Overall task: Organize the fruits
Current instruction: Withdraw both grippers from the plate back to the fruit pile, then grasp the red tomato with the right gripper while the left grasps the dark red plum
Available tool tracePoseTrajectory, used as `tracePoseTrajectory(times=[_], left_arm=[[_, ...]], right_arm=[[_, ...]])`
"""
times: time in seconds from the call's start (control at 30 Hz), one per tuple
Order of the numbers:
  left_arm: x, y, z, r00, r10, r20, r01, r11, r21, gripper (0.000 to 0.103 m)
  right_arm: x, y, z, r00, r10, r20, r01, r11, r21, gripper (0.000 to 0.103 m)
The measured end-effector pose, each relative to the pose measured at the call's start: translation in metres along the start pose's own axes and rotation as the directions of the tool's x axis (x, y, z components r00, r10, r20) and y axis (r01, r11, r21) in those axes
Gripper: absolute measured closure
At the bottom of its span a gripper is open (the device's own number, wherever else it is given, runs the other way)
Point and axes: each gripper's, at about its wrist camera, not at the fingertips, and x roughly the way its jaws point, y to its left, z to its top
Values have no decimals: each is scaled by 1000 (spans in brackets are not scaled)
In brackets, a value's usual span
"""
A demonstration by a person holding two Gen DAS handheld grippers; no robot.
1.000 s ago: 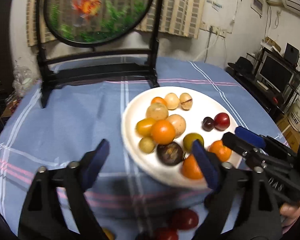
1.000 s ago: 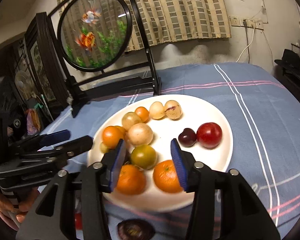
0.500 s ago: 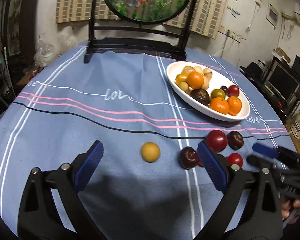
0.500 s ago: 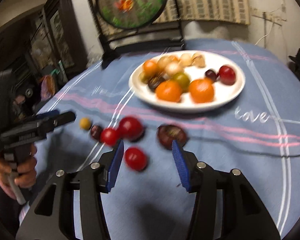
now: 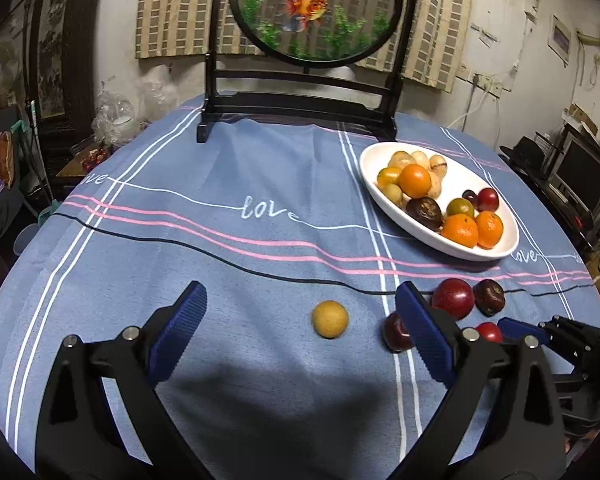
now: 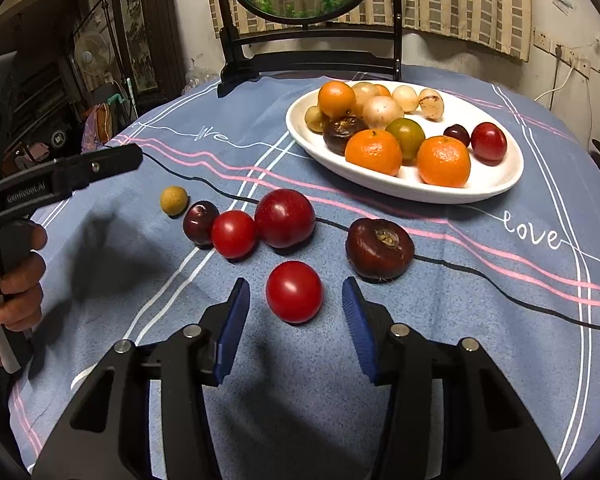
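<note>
Lying btwn right fingers [image 6: 236, 316], untouched: red fruit [image 6: 294, 291]

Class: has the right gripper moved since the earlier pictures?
Yes. The right gripper has drawn back from the white plate and now frames a red tomato on the cloth.

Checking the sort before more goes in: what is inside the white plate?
The white plate holds three oranges, a green citrus, two dark red fruits, a brown one and several pale round ones. Anything beneath the pile is hidden.
</note>
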Motion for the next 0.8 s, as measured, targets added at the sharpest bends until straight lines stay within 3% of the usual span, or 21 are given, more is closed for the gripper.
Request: tracePoseTrajectory(times=[0.27,0.47,0.63,0.7,0.77,0.8], left_arm=[[4,9,1,1000,9,-16,-10,999,-44,6],[4,7,0,1000,8,-16,-9,999,-35,6],[8,-2,-4,996,-68,-56,68,998,3,6],[8,-16,-7,989,-130,-74,135,988,78,9],[7,-31,-12,983,-159,-87,172,971,166,29],[8,-37,-15,980,-171,-105,188,962,196,34]], right_arm=[[4,-1,-1,1000,9,-16,-9,1000,3,58],[5,-2,-1,1000,11,-17,-11,1000,6,66],[-1,-8,0,1000,3,8,-3,999,33,72],[-4,-13,0,1000,7,14,-8,998,60,72],[-6,-20,0,1000,15,13,-16,995,93,72],[-6,-22,-1,1000,17,9,-17,994,104,72]])
